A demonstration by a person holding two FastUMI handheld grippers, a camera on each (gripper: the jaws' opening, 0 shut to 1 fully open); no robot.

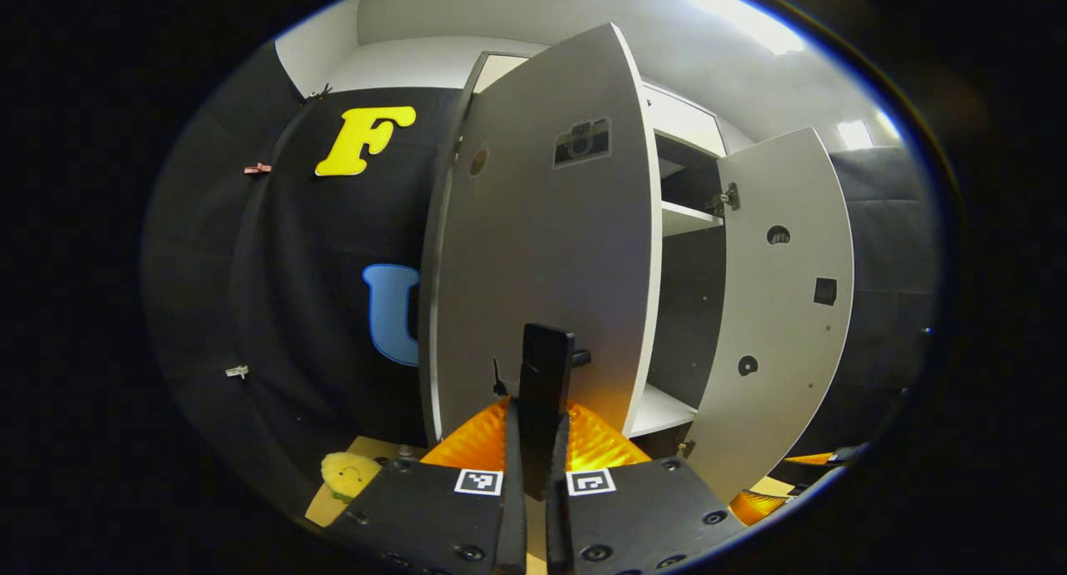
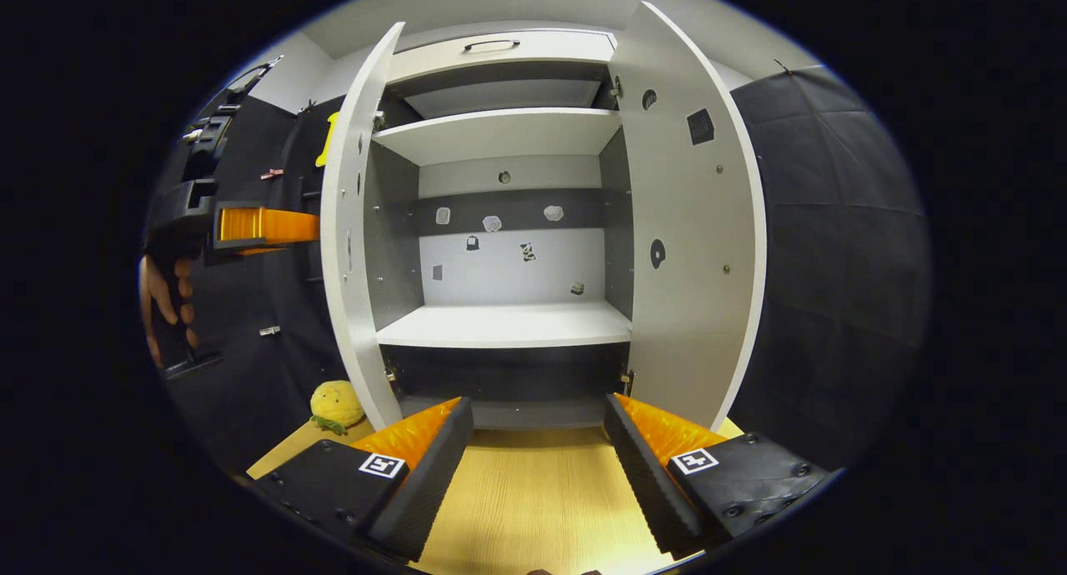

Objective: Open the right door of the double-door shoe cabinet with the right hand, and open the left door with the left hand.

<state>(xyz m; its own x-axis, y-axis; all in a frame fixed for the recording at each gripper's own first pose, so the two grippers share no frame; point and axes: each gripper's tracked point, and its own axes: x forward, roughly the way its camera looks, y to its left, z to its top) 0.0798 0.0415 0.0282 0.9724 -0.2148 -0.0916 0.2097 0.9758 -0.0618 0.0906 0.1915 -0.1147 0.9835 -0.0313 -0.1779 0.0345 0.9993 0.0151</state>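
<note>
currently both doors stand swung out: left door point(image 1: 542, 233) and right door point(image 2: 692, 250) flank the open cabinet point(image 2: 504, 325), whose shelves look bare. left gripper point(image 1: 546, 367) is closed on the left door's dark handle point(image 1: 543, 354), both fingers pressing it. right gripper point(image 2: 538, 467) is spread wide, holding nothing, low before the cabinet's base.

risk (judged): pulling the left door further could strain its hinges or drag the cabinet; a skewed release could snag the handle.

nearby: a yellow plush toy point(image 2: 336, 406) sits on the wooden floor point(image 2: 533, 508) just left of the left door, near its swing path.
</note>
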